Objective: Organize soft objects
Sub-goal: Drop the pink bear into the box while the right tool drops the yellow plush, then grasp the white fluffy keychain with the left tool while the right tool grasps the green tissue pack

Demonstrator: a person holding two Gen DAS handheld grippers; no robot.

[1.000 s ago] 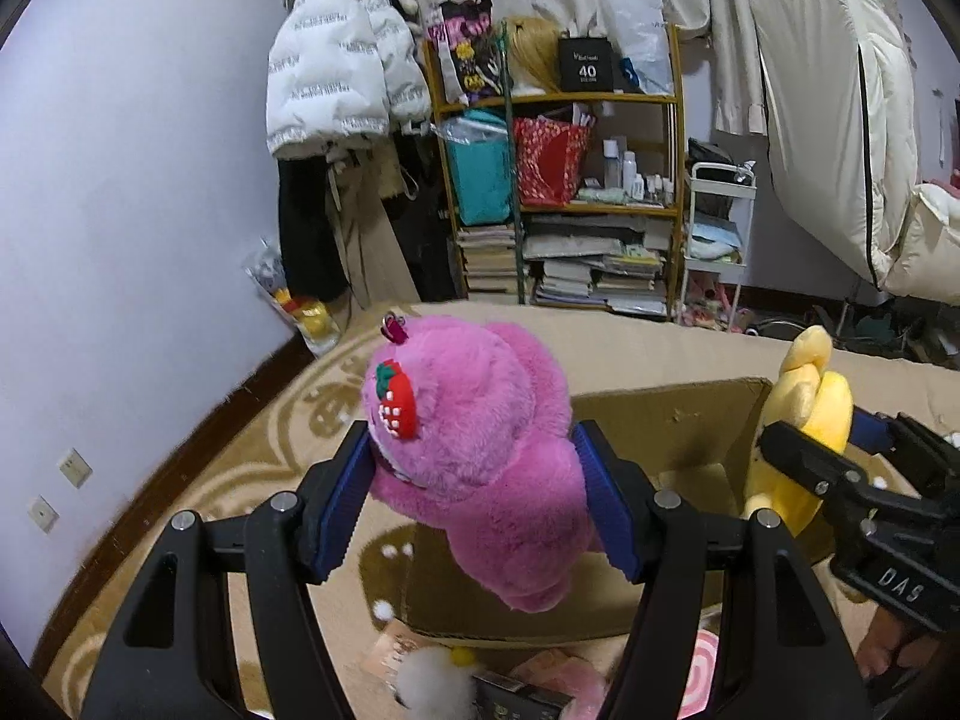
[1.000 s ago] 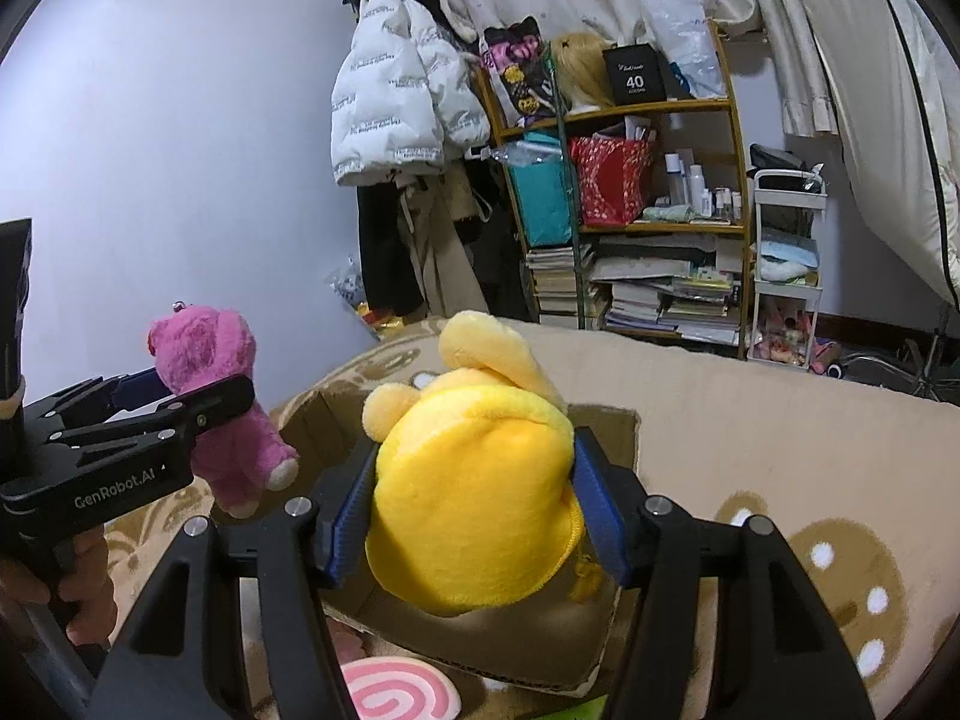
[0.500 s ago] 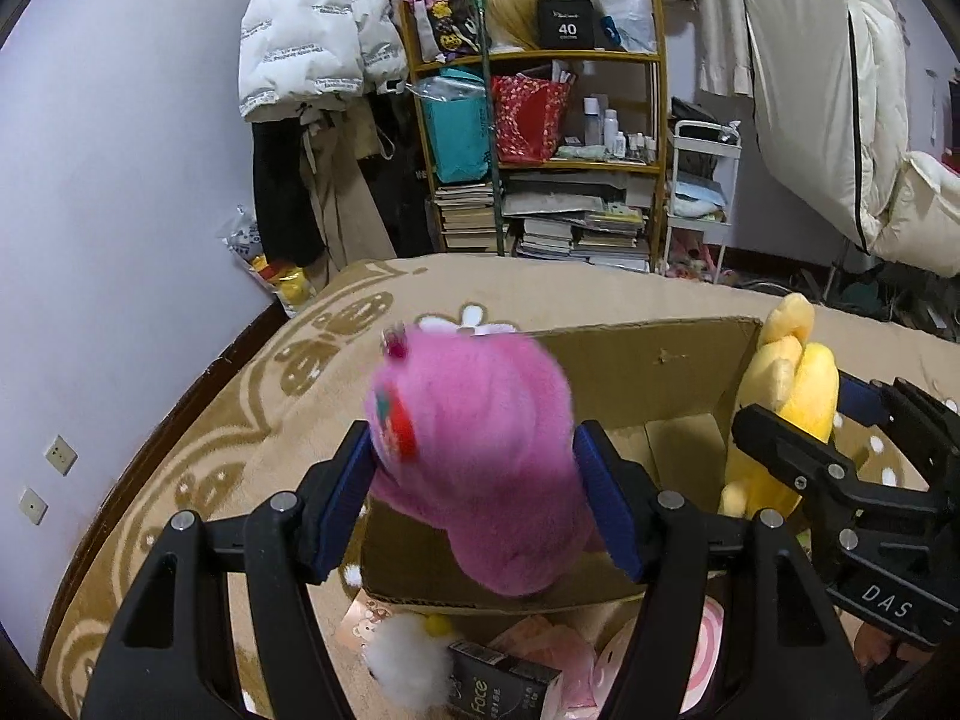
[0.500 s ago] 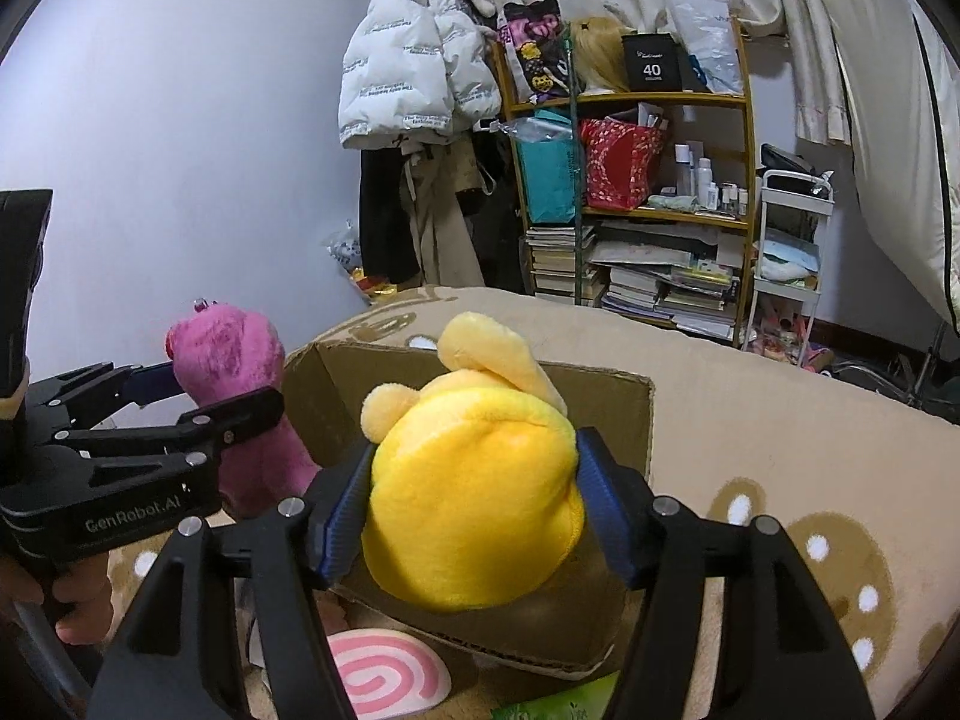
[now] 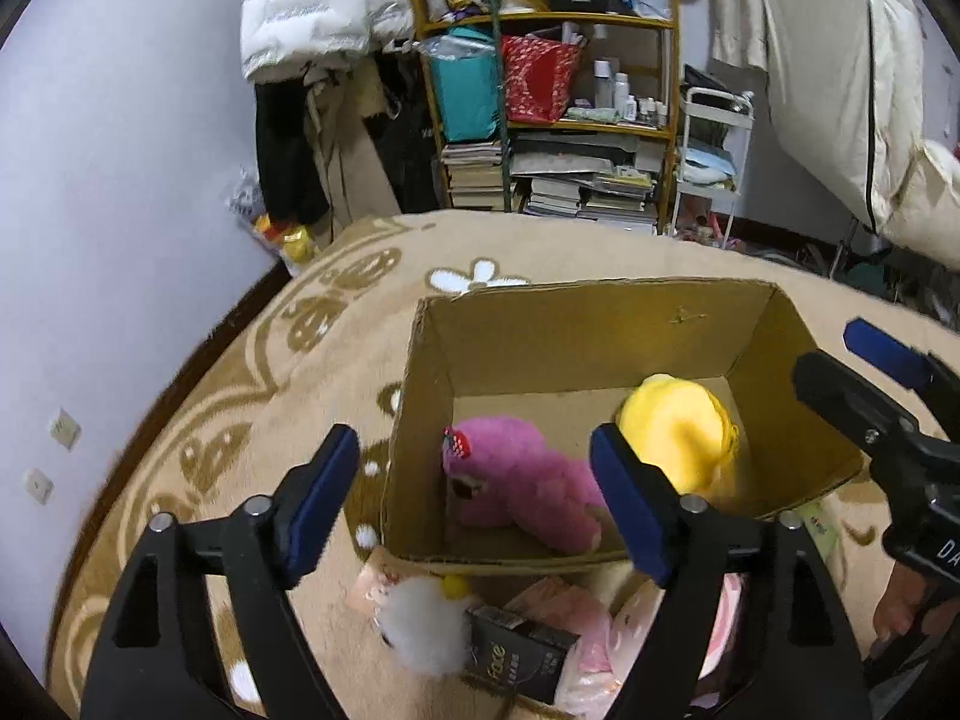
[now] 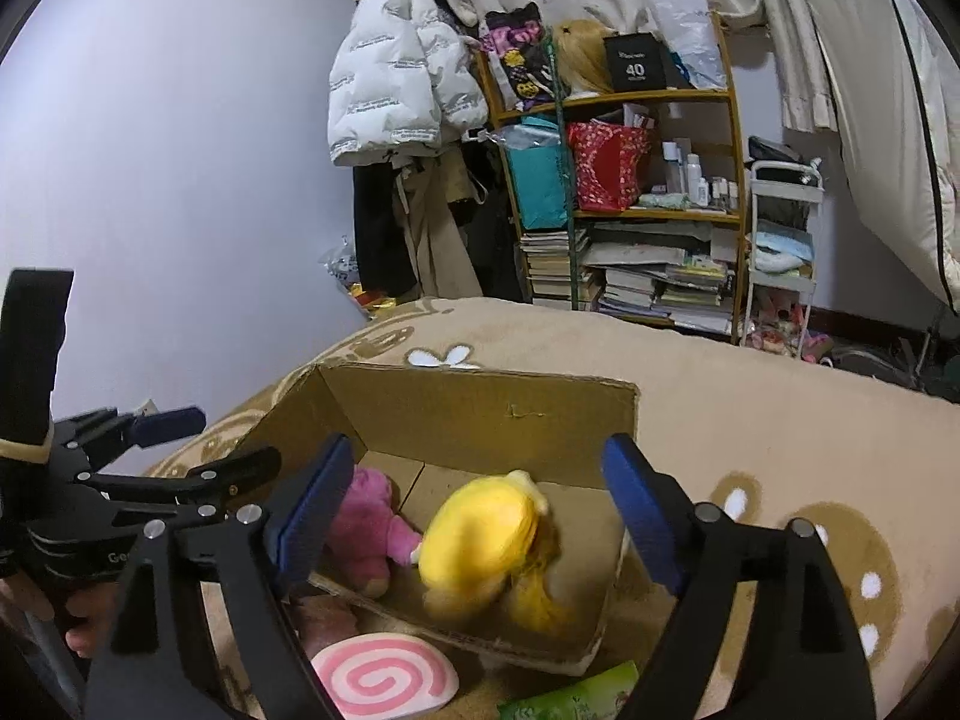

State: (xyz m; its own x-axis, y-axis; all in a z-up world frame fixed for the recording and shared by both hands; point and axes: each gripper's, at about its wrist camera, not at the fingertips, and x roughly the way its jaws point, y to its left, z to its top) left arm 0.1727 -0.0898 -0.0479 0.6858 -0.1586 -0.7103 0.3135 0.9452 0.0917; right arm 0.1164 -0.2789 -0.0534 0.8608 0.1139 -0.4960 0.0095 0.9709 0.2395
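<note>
An open cardboard box (image 5: 576,336) (image 6: 480,402) stands on the beige rug. A pink plush bear (image 5: 516,486) (image 6: 366,525) lies inside it on the left. A yellow plush toy (image 5: 678,432) (image 6: 480,540) lies inside on the right, blurred. My left gripper (image 5: 474,504) is open and empty above the box's near edge; it also shows at the left of the right wrist view (image 6: 198,444). My right gripper (image 6: 480,516) is open and empty above the box; it also shows at the right of the left wrist view (image 5: 864,372).
In front of the box lie a white fluffy toy (image 5: 426,630), a black carton (image 5: 522,654), pink soft items (image 5: 576,618), a pink swirl cushion (image 6: 384,672) and a green packet (image 6: 576,699). A cluttered shelf (image 5: 552,114), hanging coats (image 5: 324,18) and a white cart (image 5: 714,156) stand behind.
Both grippers opened and let go of their toys. The pink bear and the yellow toy dropped into the box. Both cameras tilted down toward the box.
</note>
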